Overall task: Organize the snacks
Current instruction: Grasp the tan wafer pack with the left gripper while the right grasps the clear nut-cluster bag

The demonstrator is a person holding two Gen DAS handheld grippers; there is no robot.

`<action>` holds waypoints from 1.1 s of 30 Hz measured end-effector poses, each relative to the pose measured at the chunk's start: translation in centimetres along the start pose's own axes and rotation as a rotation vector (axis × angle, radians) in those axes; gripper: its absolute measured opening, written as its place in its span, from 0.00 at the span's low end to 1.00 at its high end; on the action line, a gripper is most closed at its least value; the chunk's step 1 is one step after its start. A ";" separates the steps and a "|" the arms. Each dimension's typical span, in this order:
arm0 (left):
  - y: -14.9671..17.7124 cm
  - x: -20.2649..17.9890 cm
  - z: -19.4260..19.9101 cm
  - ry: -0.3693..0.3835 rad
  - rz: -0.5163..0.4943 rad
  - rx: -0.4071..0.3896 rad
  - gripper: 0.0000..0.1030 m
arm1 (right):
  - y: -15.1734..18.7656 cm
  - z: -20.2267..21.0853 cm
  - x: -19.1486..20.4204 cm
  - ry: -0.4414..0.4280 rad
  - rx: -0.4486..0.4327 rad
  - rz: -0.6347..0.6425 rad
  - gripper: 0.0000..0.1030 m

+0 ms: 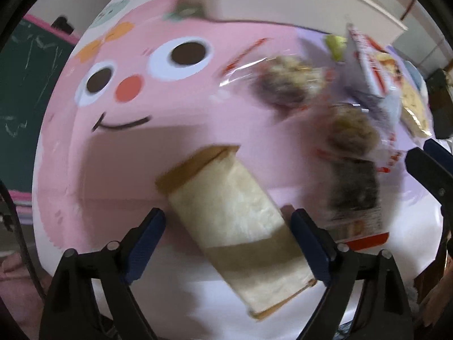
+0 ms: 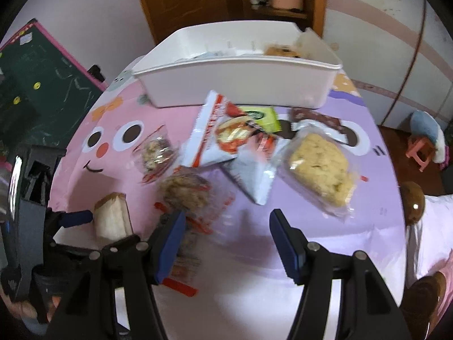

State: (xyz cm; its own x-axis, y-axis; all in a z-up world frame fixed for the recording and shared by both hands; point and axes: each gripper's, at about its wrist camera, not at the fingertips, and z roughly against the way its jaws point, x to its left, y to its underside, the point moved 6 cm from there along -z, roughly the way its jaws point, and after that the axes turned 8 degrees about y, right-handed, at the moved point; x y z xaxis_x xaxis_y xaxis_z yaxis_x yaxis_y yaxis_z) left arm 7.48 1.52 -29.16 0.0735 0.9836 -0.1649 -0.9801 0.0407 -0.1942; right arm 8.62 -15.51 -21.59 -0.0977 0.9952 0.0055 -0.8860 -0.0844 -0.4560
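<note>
Left claw (image 1: 229, 243) spread wide around bread slice (image 1: 235, 215), pads not touching, right claw (image 2: 226, 243) partly spread, nothing held, white bin (image 2: 235, 68) behind bread, snack packets (image 2: 215, 133) between.

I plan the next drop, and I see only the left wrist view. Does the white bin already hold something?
Observer: Yes. The white bin holds at least one brownish snack in its far right corner; it is too blurred to name.
Operator: Does the right gripper carry anything?
Observer: No. The right gripper has open jaws with nothing between them, above the purple part of the tablecloth.
</note>
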 end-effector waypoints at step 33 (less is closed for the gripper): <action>-0.8 4.6 4.5 0.104 0.057 -0.160 0.53 | -1.9 -3.9 3.3 -0.054 0.077 0.093 0.49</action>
State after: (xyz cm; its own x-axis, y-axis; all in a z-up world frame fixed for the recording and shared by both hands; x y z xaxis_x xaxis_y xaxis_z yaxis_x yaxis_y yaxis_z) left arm 7.80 6.80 -25.40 0.0450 0.9598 -0.2772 -0.9420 -0.0516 -0.3316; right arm 11.79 -11.89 -24.20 -0.2037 0.9789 0.0152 -0.9038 -0.1820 -0.3874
